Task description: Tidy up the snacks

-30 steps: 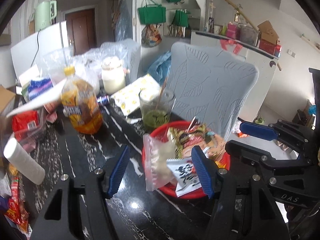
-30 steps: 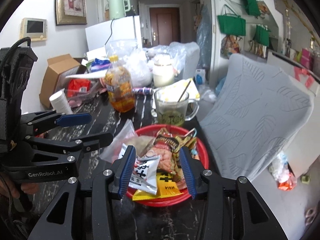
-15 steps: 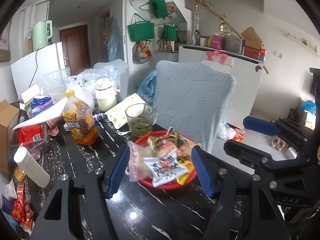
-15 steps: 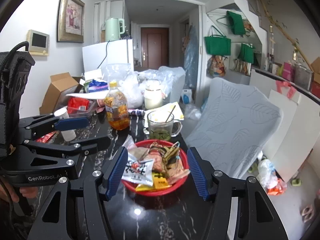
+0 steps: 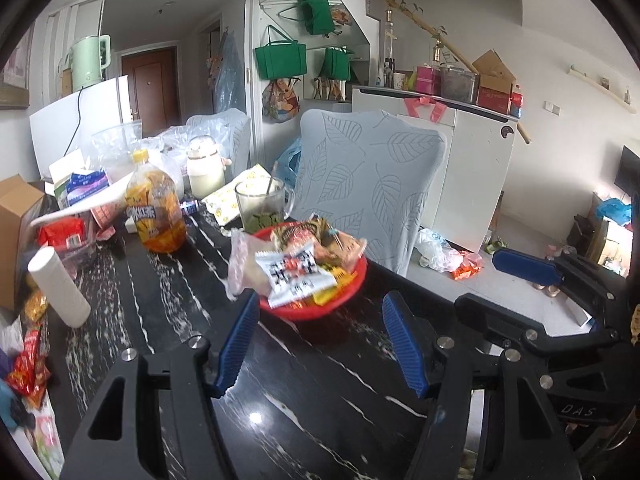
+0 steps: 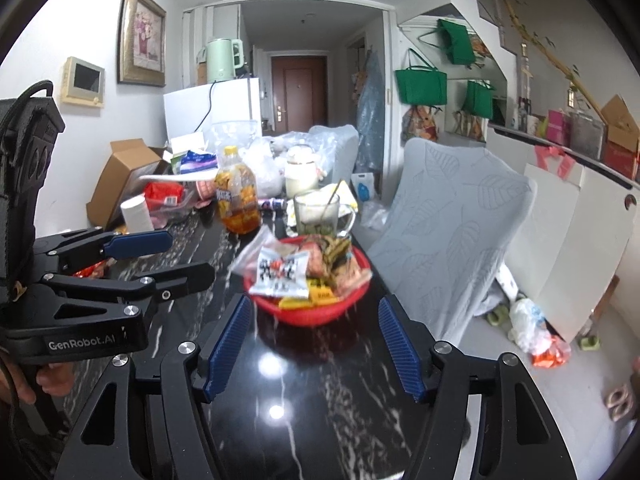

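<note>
The left hand-held gripper (image 5: 320,344) is spread wide, its blue ribbed pads holding nothing and hovering above the black marbled counter (image 5: 304,400), short of the red basket (image 5: 344,298). The right hand-held gripper (image 6: 316,344) is just as wide open and empty, also over the counter on the near side of the basket. In the right wrist view the left tool sits to the left, its body marked "GenRobot.AI"; in the left wrist view the right tool carries "DAS".

The snacks lie heaped in the red basket: a white packet (image 5: 298,274) with bold black characters on top, a clear plastic bag (image 5: 246,260) leaning at the left rim, and brown and yellow wrappers beneath.

Compared with a second ago, both grippers have pulled back and up: the basket, which then sat between the pads and filled the lower middle of each view, now lies wholly beyond the fingertips and looks smaller. The right tool's pads have also widened since then.

Behind the basket stand a glass mug (image 5: 262,206) with green contents and a spoon, and an orange drink bottle (image 5: 154,208) whose label shows Chinese characters I cannot read clearly. A white cylinder (image 5: 58,286) lies near the left edge.
</note>
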A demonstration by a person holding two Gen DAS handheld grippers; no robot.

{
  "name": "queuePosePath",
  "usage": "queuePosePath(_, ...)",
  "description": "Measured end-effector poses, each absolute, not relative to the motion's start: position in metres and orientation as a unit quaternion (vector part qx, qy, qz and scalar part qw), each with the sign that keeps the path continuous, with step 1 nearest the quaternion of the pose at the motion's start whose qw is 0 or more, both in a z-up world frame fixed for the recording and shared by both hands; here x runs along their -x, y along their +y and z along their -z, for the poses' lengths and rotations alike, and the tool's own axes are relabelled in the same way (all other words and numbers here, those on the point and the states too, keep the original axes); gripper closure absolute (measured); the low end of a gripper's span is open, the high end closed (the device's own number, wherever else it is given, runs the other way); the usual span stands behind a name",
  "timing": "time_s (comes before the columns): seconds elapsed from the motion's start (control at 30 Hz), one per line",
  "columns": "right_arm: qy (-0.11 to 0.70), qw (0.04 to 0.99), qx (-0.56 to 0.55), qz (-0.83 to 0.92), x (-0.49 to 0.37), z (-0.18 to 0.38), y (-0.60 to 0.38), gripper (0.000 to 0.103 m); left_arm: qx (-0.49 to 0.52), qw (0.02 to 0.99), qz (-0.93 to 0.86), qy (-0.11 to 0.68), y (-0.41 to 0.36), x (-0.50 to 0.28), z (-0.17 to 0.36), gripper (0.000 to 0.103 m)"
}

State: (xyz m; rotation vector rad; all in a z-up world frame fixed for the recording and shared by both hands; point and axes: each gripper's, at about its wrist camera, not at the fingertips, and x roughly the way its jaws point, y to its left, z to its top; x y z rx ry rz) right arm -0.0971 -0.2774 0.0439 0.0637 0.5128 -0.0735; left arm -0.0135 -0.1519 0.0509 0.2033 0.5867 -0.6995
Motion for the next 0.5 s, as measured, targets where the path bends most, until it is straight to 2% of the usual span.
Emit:
queuePosePath(0.2,0.259,0.965,-0.037,0.028,0.123,-0.028,-0.279,0.036,-0.092,0.896,0.332,0.281,-0.151,0.037,-0.043,0.040)
queuePosePath(0.5,0.235,0.971,-0.029,0.022,0.155,-0.034,-0.277,0.036,-0.068,0.908,0.321,0.260,-0.142,0.066,-0.045,0.040)
